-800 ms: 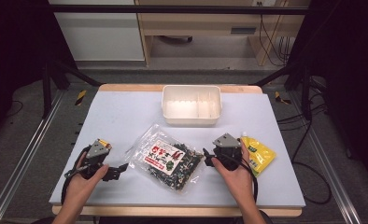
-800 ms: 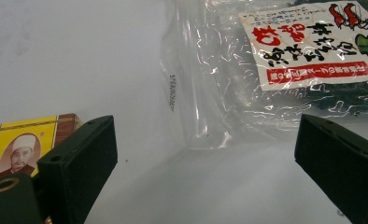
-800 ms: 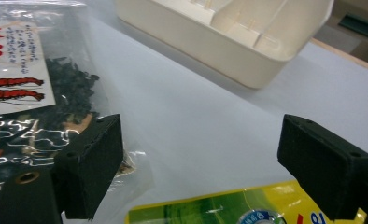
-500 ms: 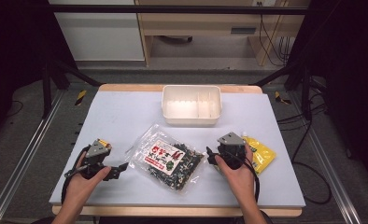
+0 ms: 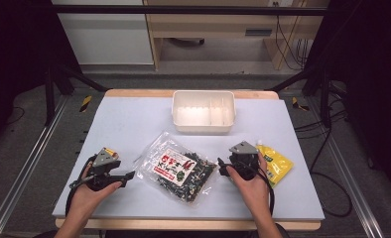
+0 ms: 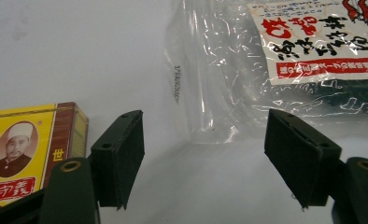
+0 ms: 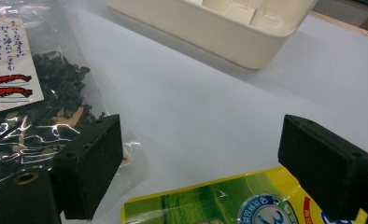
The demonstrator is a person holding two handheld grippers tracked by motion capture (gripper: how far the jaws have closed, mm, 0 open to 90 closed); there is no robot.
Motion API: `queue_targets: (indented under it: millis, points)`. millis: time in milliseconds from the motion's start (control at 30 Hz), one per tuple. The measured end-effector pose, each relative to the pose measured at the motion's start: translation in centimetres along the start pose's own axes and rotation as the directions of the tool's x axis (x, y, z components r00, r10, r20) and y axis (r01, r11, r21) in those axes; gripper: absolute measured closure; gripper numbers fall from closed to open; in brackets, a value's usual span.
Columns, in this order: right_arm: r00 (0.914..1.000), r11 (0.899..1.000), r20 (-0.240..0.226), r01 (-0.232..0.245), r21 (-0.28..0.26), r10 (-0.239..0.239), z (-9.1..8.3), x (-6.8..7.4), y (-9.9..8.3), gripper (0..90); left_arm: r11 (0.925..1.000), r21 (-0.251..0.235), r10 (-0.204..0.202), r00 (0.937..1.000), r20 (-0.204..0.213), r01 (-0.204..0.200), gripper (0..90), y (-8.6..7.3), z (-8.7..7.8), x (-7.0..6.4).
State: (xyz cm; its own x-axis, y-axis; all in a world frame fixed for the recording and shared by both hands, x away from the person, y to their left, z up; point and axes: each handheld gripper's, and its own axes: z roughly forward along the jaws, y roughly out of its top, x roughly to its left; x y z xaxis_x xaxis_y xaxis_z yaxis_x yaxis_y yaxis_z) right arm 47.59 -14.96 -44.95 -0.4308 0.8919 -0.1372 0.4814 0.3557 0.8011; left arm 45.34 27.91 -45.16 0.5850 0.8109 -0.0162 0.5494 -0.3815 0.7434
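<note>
A clear bag of dark dried bits is lying mid-table, and its white label with red and black characters and little red shrimp drawings is being shown, though the writing can't really be made out. The left gripper is being held low just left of the bag, jaws spread wide with nothing between them, beside a yellow box with a portrait on it. The right gripper is being held at the bag's right edge, jaws wide apart and empty, over a yellow-green pouch. A white tray is sitting behind.
</note>
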Motion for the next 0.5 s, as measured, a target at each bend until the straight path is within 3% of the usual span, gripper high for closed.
queue_targets:
  millis: [100, 233, 500]
  points:
    - [1.0, 1.0, -0.003, 0.001, 0.0, -0.001, 0.1, 0.1, 0.0, 14.4, 0.9995, 0.013, -0.028, 0.9994, 0.021, 0.028, 33.5, -0.1, 0.4, 0.2]
    - [1.0, 1.0, -0.001, 0.006, 0.005, -0.006, 0.1, 0.2, 0.0, 14.3, 0.9985, 0.014, -0.054, 0.9985, -0.008, 0.054, 38.0, 0.1, 0.9, 0.5]
    - [0.9998, 1.0, -0.01, 0.016, 0.013, -0.016, 0.2, 0.4, 0.0, 14.1, 0.994, 0.024, -0.107, 0.9943, 0.002, 0.107, 49.8, 0.5, 2.3, 1.2]
